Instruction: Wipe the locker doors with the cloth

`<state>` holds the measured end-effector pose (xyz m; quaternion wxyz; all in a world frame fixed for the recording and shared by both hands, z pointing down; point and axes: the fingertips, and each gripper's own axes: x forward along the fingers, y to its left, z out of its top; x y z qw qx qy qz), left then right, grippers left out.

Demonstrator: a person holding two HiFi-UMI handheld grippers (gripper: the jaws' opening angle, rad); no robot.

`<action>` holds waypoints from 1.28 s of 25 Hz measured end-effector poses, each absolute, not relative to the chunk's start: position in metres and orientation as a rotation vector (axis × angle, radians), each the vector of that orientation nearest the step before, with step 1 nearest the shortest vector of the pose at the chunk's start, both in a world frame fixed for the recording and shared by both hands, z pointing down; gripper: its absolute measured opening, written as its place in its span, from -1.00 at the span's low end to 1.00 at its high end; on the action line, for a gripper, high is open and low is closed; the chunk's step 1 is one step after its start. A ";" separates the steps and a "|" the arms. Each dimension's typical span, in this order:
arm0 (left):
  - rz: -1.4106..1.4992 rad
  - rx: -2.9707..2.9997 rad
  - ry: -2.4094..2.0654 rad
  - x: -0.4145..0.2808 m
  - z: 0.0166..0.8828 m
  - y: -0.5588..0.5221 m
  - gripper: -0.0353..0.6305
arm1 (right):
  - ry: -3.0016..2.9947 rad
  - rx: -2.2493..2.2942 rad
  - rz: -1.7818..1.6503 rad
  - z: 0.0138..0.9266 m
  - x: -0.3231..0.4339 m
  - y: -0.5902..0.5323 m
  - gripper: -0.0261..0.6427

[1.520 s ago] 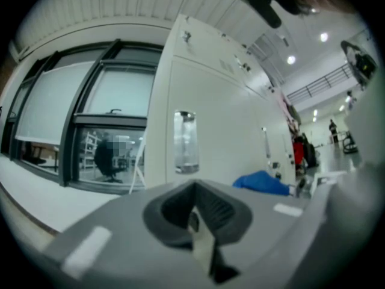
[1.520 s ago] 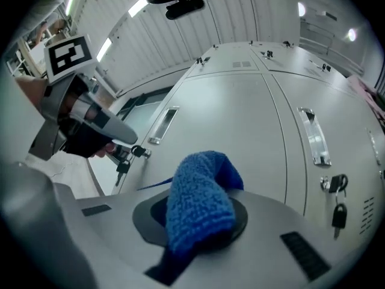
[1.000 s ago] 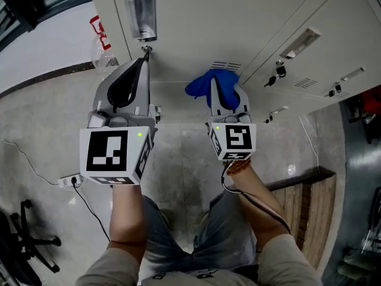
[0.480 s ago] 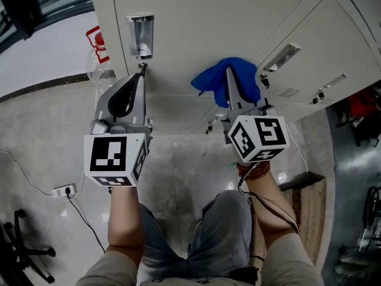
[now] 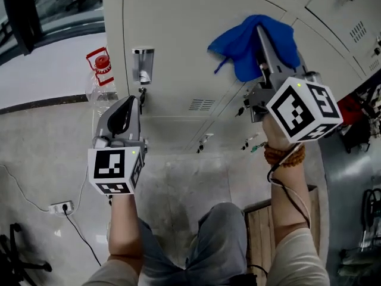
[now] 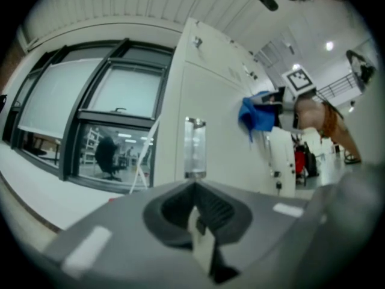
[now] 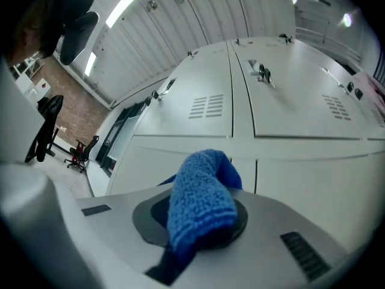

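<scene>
Pale lockers (image 5: pixel 184 34) fill the head view, their upper rows cut off at the frame edge. Up on a door front is the blue cloth (image 5: pixel 241 43), clamped in the right claw (image 5: pixel 265 46). The claw's tips are buried in the fabric, and actual contact with the door is hard to judge. The left claw (image 5: pixel 132 101) hangs lower, its jaws pressed together on nothing, just below a clear holder (image 5: pixel 143 64) on the locker side.
</scene>
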<state>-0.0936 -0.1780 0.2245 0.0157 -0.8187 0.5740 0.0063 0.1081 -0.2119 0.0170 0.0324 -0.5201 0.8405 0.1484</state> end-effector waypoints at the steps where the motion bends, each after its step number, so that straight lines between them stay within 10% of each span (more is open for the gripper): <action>1: 0.021 -2.543 1.787 -0.095 0.223 -0.176 -0.89 | 2.574 -1.587 0.475 0.000 0.107 -0.211 -0.83; 32: 0.053 -2.574 1.645 -0.035 0.208 -0.153 -0.89 | 2.658 -1.472 0.291 0.212 0.026 -0.134 -0.83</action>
